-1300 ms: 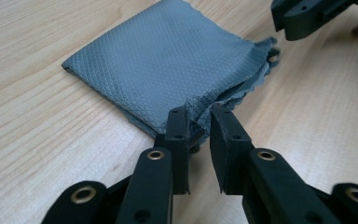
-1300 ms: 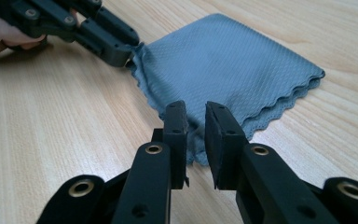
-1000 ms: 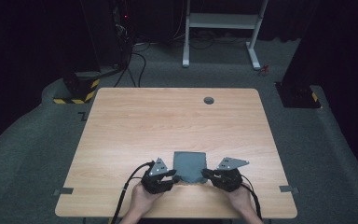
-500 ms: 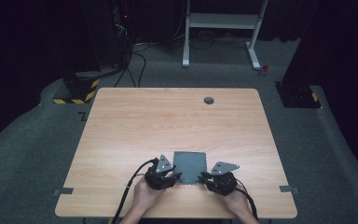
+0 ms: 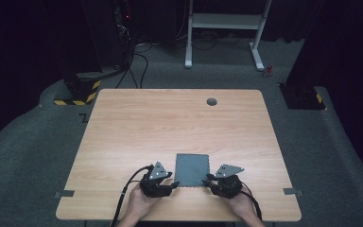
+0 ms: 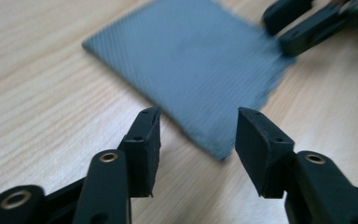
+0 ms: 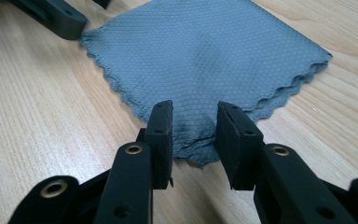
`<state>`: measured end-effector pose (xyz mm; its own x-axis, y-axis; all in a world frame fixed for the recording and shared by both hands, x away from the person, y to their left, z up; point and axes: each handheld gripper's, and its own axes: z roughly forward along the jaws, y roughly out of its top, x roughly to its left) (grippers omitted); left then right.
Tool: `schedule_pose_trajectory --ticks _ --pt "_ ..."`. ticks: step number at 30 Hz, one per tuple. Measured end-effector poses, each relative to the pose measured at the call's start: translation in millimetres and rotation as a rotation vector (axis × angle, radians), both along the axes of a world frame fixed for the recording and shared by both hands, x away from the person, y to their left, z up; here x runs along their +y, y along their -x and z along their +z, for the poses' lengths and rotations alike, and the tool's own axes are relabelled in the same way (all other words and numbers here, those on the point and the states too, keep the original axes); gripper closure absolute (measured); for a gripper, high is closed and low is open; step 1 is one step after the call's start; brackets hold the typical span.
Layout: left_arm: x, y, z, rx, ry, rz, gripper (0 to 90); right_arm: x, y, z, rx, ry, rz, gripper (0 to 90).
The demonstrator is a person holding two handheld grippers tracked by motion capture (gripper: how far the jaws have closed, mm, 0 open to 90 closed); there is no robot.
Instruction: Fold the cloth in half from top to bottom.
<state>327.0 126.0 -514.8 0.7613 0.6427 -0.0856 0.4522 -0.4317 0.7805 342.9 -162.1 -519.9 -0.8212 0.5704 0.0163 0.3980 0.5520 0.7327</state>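
A folded grey cloth (image 5: 192, 169) lies flat on the wooden table (image 5: 170, 123) near its front edge. My left gripper (image 5: 174, 183) sits at the cloth's near left corner. In the left gripper view, the left gripper (image 6: 198, 135) has just been opening, and the cloth (image 6: 191, 60) has its corner lying between the parted pads, untouched. My right gripper (image 5: 209, 179) sits at the near right corner. In the right gripper view, the right gripper (image 7: 193, 135) has also just been opening, with a slightly raised corner of the cloth (image 7: 205, 56) loose between its jaws.
A round cable hole (image 5: 211, 101) marks the table's far side. The other gripper (image 6: 307, 23) shows at the top right of the left gripper view, and the other gripper (image 7: 51, 16) shows at the top left of the right gripper view. Dark carpet and stands lie beyond the table.
Both hands have shifted only slightly at the cloth's near corners. The cloth lies in the same place.
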Motion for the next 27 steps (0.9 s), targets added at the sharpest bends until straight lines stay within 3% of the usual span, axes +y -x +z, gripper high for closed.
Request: schedule_pose_trajectory --ticks 2,4,6,9,13,17,22,23,25,27 --pt "5.6 -1.7 5.6 -0.009 0.067 0.017 48.3 -3.6 -3.6 2.2 0.010 -0.023 -0.021 67.6" --pt "7.8 -8.0 9.3 -0.016 0.079 0.042 47.4 -6.2 -8.1 5.5 0.007 -0.040 -0.039 68.4" --pt "5.9 -18.0 10.5 -0.027 0.039 0.080 47.7 -7.9 -16.3 9.4 -0.002 -0.049 -0.080 69.6" --pt "-1.4 -42.9 7.8 0.012 0.004 0.153 48.1 -8.2 -35.1 12.1 0.027 -0.075 -0.146 70.0" --pt "-13.2 -67.5 6.2 0.029 -0.033 0.181 47.8 -2.5 -59.1 12.0 0.048 -0.077 -0.208 69.4" --pt "-22.7 -89.6 1.6 0.076 -0.060 0.211 47.7 2.7 -75.7 10.5 0.074 -0.081 -0.237 67.1" --pt "-28.2 -99.8 -0.3 0.086 -0.088 0.209 47.5 9.4 -87.1 2.6 0.115 -0.050 -0.249 66.9" --pt "-29.4 -99.2 -0.4 0.088 -0.089 0.213 47.7 9.2 -87.9 1.6 0.106 -0.055 -0.247 67.3" --pt "-32.7 -96.3 -0.6 0.052 -0.126 0.193 49.3 9.3 -88.7 2.2 0.114 -0.050 -0.243 73.1" --pt "-34.7 -94.4 0.2 0.046 -0.132 0.169 59.5 9.6 -88.5 2.8 0.101 -0.026 -0.224 79.0"
